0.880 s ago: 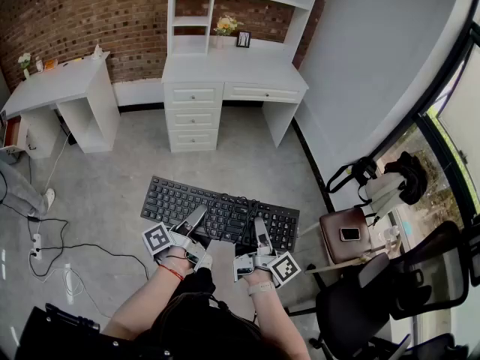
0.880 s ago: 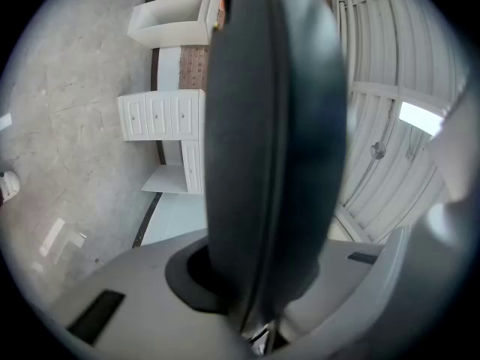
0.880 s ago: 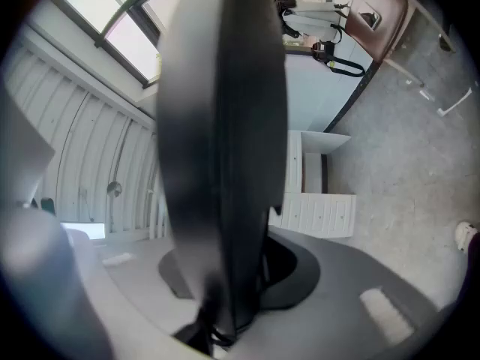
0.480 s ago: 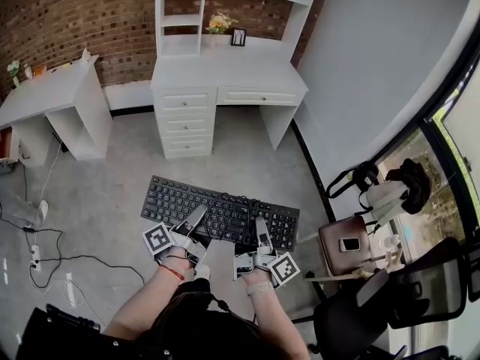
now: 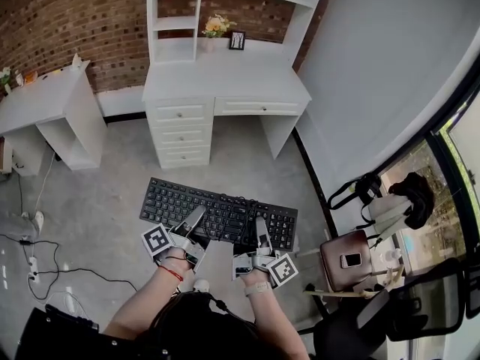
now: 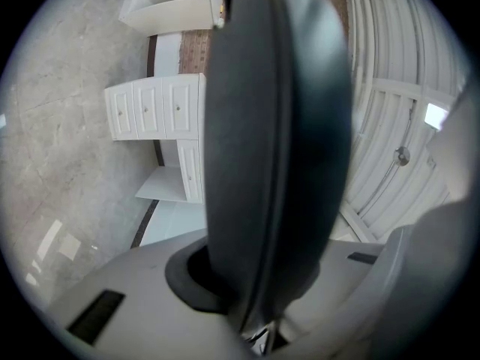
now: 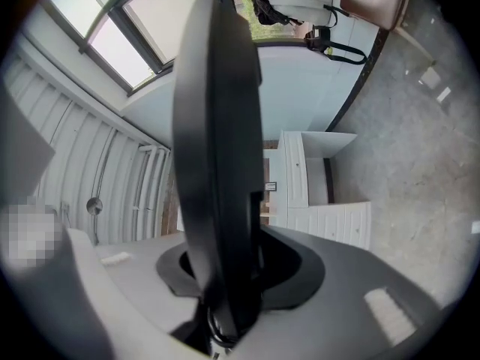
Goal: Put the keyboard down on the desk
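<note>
Clamping the keyboard by its near edge, the left claw and right claw seemed mid-carry, needing next to bring it level over the bench well ahead.

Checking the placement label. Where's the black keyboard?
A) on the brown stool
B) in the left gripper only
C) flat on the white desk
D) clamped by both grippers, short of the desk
D: the left gripper and right gripper both clamp the near edge of the keyboard, which hangs over the floor, short of the white desk.
</note>
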